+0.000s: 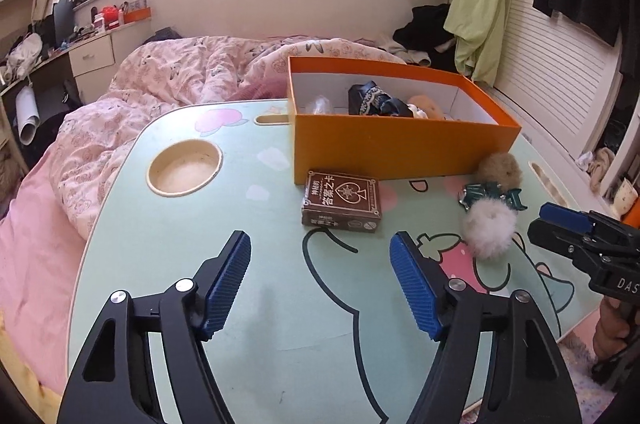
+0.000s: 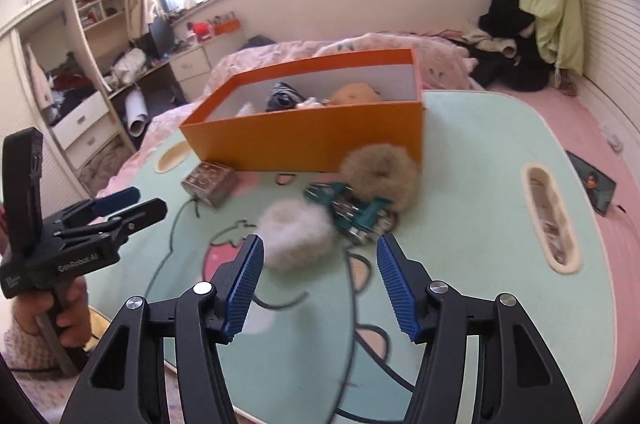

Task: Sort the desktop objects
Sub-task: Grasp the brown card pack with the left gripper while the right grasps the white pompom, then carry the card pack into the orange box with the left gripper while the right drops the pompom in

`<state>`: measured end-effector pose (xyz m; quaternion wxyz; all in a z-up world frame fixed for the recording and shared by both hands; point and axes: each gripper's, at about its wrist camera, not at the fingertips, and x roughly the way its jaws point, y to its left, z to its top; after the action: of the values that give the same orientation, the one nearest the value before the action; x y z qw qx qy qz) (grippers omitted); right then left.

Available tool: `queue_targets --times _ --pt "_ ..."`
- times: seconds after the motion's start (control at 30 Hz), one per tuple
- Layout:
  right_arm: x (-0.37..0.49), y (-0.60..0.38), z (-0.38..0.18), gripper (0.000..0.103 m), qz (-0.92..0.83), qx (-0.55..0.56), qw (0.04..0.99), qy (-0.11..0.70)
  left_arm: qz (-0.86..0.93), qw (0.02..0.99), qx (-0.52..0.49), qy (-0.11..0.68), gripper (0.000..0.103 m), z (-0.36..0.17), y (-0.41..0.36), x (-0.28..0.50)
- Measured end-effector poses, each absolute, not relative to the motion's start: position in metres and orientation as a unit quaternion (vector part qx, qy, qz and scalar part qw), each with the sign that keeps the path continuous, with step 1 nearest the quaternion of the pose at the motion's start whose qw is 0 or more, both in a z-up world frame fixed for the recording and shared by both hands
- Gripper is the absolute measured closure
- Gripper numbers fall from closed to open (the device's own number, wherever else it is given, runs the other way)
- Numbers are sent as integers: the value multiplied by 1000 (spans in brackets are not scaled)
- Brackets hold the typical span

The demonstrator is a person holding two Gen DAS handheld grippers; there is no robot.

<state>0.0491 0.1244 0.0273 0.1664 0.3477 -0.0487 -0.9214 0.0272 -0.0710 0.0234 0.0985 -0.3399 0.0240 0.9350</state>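
Observation:
An open orange box (image 1: pixel 400 147) (image 2: pixel 312 139) stands at the back of the mint lap table (image 1: pixel 280 304) (image 2: pixel 480 183), holding a dark cloth item and a tan plush. In front of it lie a brown card box (image 1: pixel 342 201) (image 2: pixel 210 181), a tan fluffy scrunchie (image 1: pixel 500 165) (image 2: pixel 380 171), a teal hair claw (image 1: pixel 486 195) (image 2: pixel 352 212) and a white fluffy scrunchie (image 1: pixel 490 232) (image 2: pixel 296 232). My left gripper (image 1: pixel 320 240) (image 2: pixel 132 201) hovers open just short of the card box. My right gripper (image 2: pixel 320 240) (image 1: pixel 560 224) is open above the table, near the white scrunchie and the claw, holding nothing.
The table has a round cup recess (image 1: pixel 184 167) at the left and a handle slot (image 2: pixel 550 220) at the right. A rumpled pink quilt (image 1: pixel 160 83) surrounds it. A dark card (image 2: pixel 594 185) lies on the bed beyond the right edge. A hand (image 2: pixel 36 308) holds the left gripper's handle.

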Motion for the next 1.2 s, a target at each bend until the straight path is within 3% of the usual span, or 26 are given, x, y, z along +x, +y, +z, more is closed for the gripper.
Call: queue_targets --times 0.2,0.23,0.27,0.53,0.73,0.77,0.8,0.9,1.2 --pt "25 89 16 52 -911 377 164 17 938 89 -336 9 34 25 -79 23" --pt "20 88 12 62 -908 386 162 22 938 89 -335 9 34 25 -80 22" --pt "17 88 8 64 -905 392 162 24 938 89 -336 9 34 25 -79 21" --pt "51 125 20 65 -913 348 206 -44 916 126 -380 -7 34 18 -69 -14" --pt "69 143 24 64 -918 336 200 -63 902 137 -408 43 34 5 -35 -39" --pt "70 143 24 64 -918 335 200 -62 900 135 -411 49 36 3 -32 -42" --pt "71 143 25 64 -919 334 199 -60 899 136 -413 51 47 2 -31 -44" --pt "70 140 26 64 -920 332 198 -58 897 152 -412 47 47 2 -31 -41" --pt "57 138 52 64 -925 314 204 -61 920 185 -344 37 47 54 -38 -7"
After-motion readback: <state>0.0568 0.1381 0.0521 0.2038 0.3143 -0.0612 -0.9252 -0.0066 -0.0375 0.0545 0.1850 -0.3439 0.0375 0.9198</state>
